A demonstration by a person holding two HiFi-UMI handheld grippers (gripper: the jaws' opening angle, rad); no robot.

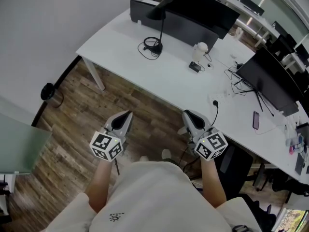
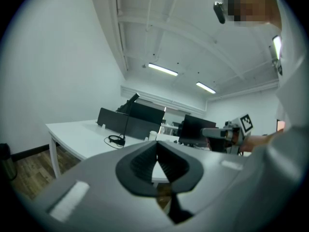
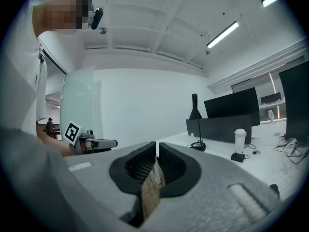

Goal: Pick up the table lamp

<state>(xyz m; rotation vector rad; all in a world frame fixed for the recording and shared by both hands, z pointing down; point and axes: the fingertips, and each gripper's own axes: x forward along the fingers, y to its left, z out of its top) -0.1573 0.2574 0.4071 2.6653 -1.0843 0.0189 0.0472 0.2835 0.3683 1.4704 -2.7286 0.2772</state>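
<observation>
White walls and a brown wood floor (image 1: 130, 95) go round a long white surface (image 1: 164, 76).

From the head view, the black table lamp (image 1: 161, 28) stands upright on the surface at 12 o'clock. Its cord lies in loops by its foot. A white cup (image 1: 200, 49) stands near it, at 3 o'clock from the foot. Dark screens (image 1: 193, 13) stand behind it. The left hand-held gripper (image 1: 126, 116) is at 8 o'clock and the right hand-held gripper (image 1: 188, 115) is at 4 o'clock. Both are over the floor and point at the surface, well apart from the lamp.

From the left gripper view, the left hand-held gripper (image 2: 157, 146) has its jaws pressed together with nothing in them. The table lamp (image 2: 127, 117) is far off at 11 o'clock. The right hand-held gripper (image 2: 217, 133) shows at 3 o'clock.

From the right gripper view, the right hand-held gripper (image 3: 157, 146) has its jaws together too and holds nothing. The table lamp (image 3: 195, 111) is far off at 2 o'clock. The left hand-held gripper (image 3: 96, 143) shows at 9 o'clock.
</observation>
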